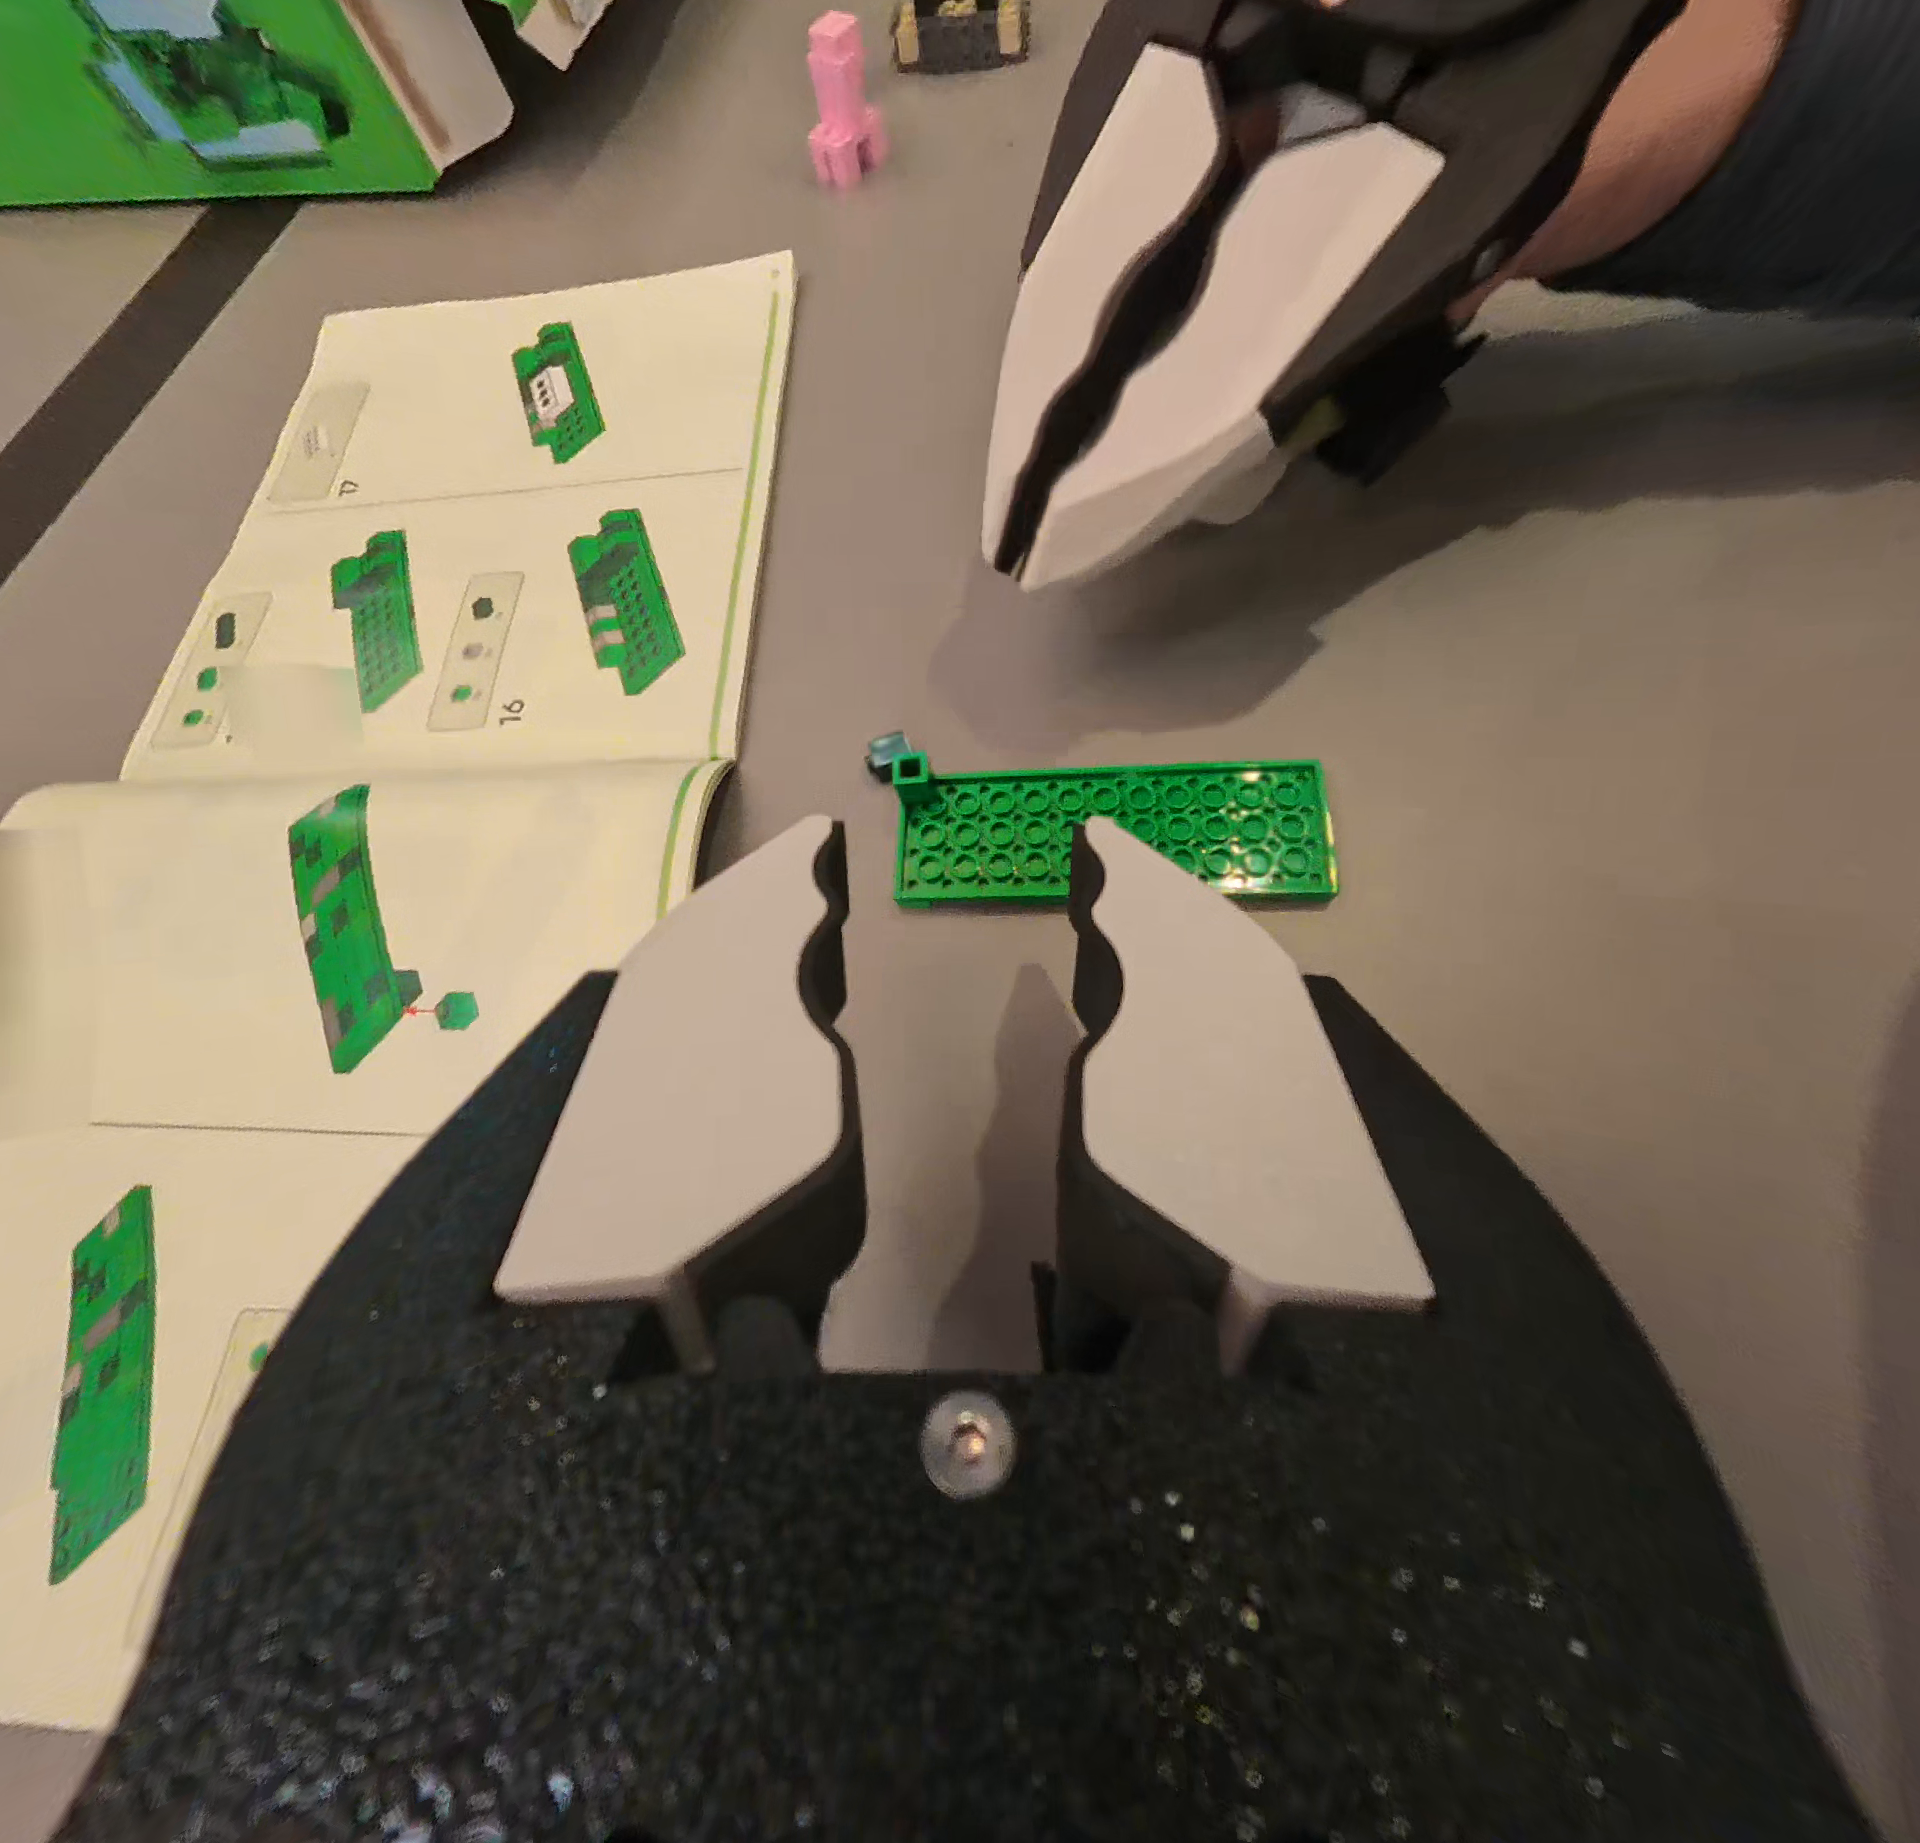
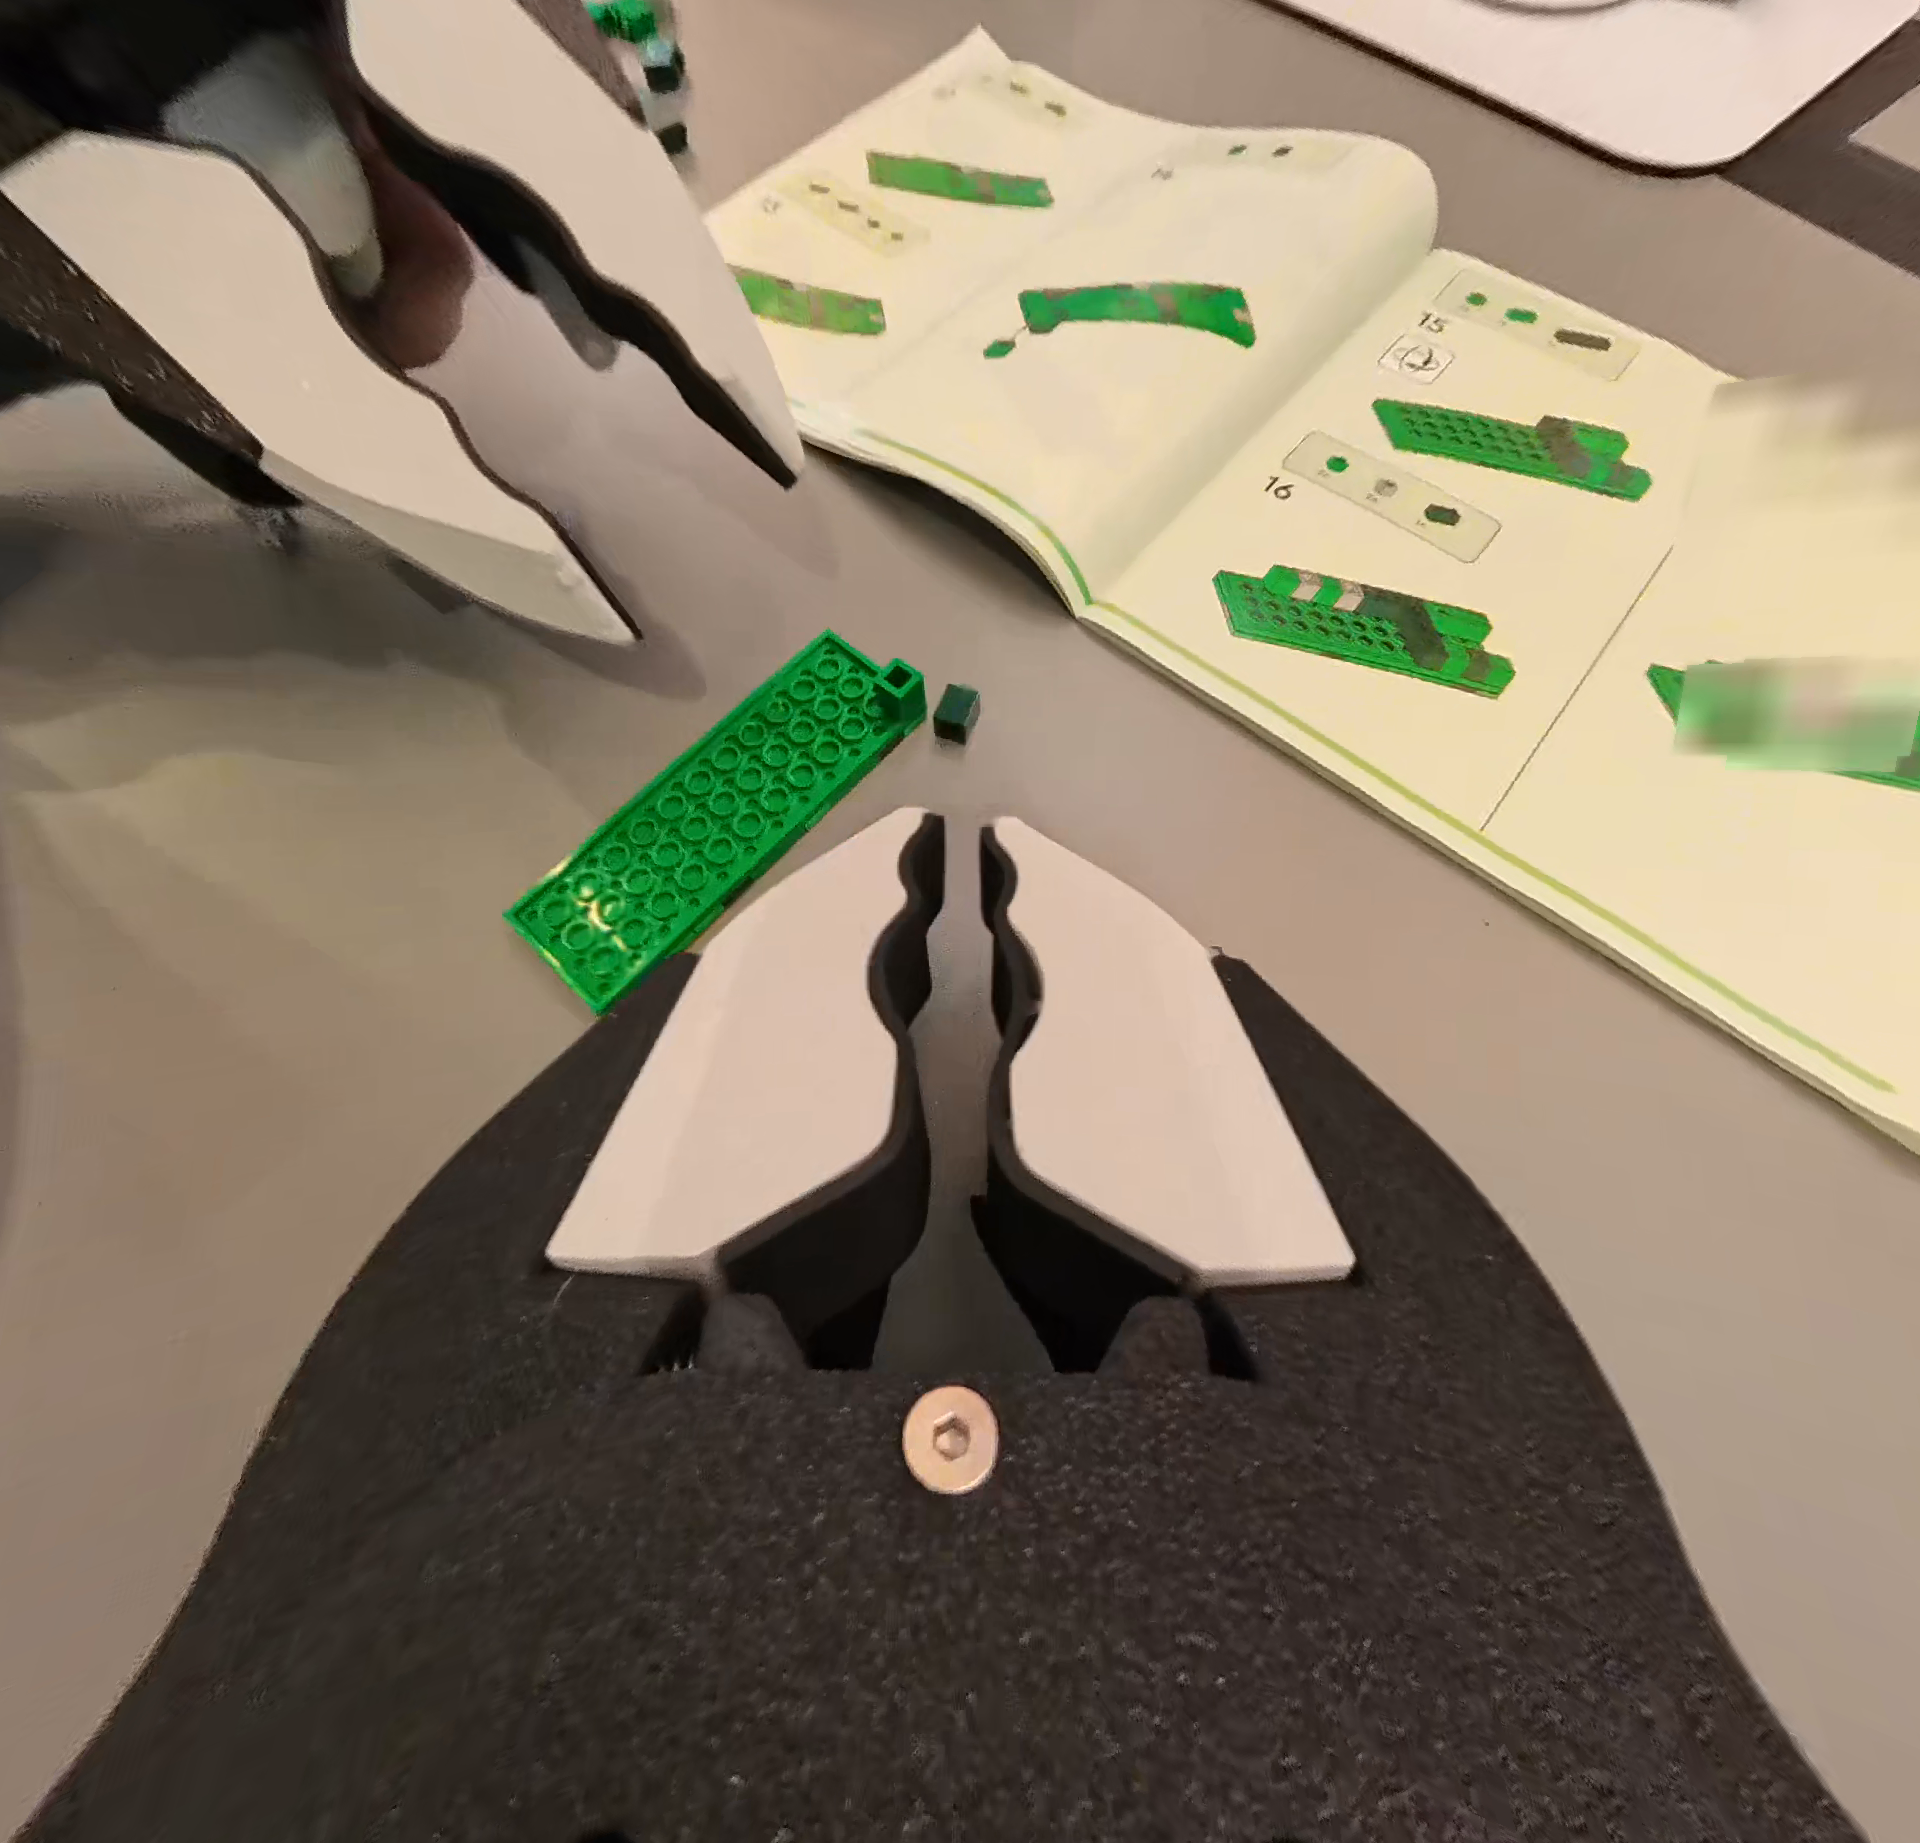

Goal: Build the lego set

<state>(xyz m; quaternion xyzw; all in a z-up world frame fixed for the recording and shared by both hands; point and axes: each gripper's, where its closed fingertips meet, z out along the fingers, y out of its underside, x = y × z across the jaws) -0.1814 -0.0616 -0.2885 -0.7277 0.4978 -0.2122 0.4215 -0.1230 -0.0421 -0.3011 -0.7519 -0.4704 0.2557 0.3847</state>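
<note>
Green plate (image 2: 698,825) flat on the tabletop (image 2: 312,1066), underside up, small green brick (image 2: 902,697) at one corner, dark brick (image 2: 957,710) just beside. Left claw (image 1: 956,848) released, empty; right claw (image 2: 964,829) nearly clenched, empty, hovering near, likely lining up.

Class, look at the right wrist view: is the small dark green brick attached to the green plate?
No: the dark green brick lies loose on the table, just past the green plate's corner.

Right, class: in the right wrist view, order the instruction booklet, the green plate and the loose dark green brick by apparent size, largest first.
1. Instruction booklet.
2. Green plate.
3. Loose dark green brick, by the plate's corner.
The gaps are clear enough that camera nearness doesn't change the order.
</note>
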